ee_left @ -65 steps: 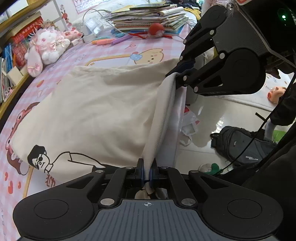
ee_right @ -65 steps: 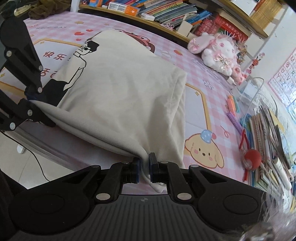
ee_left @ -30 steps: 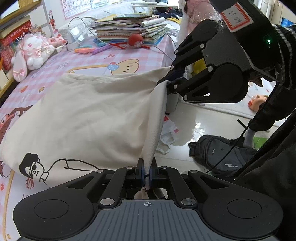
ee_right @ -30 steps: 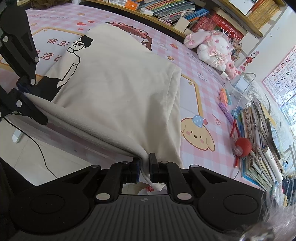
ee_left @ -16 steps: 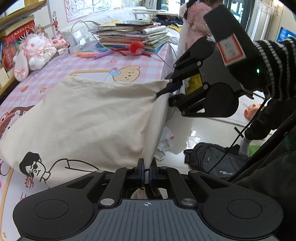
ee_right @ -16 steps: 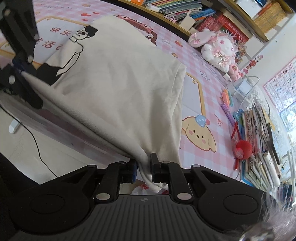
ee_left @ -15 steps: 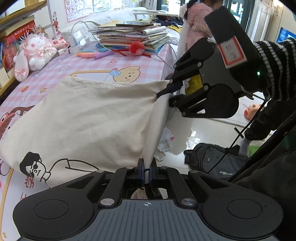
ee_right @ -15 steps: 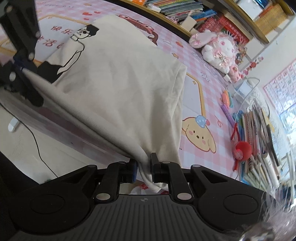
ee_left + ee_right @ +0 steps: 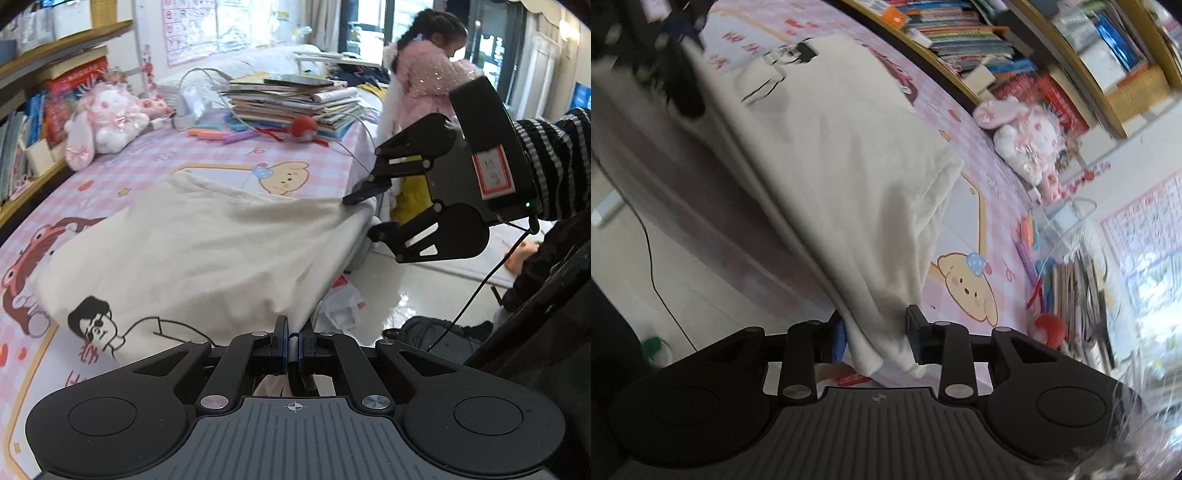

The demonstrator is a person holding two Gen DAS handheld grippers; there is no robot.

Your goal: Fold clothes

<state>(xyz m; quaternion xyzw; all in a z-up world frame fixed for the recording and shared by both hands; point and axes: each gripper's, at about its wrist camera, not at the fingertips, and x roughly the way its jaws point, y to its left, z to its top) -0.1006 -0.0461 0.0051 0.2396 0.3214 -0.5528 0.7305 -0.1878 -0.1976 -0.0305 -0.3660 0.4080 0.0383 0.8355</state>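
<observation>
A: Where is the cream shirt (image 9: pixel 207 243)?

B: Spread over the pink checked surface (image 9: pixel 155 162), its near hem hanging past the surface's edge. The left tool (image 9: pixel 293 341) pinches that hem, fingers pressed together on the cloth.

A: And the right tool (image 9: pixel 875 332)?

B: Spread apart — the shirt's corner hangs loose between its fingers (image 9: pixel 839 334), gripped by neither, as far as its own view shows.

A: Room to move?

B: Bare surface lies beyond the shirt, up to the dog print (image 9: pixel 284 177). Farther off stand a stack of books (image 9: pixel 295 103) and a plush rabbit (image 9: pixel 107 125). Off the edge there is open floor with a black backpack (image 9: pixel 432 332).

A: Anything only one view shows?

B: The left view alone shows a child in pink (image 9: pixel 424 70); the right view — blurred — shows the bookshelf (image 9: pixel 960 29) along the far edge.
</observation>
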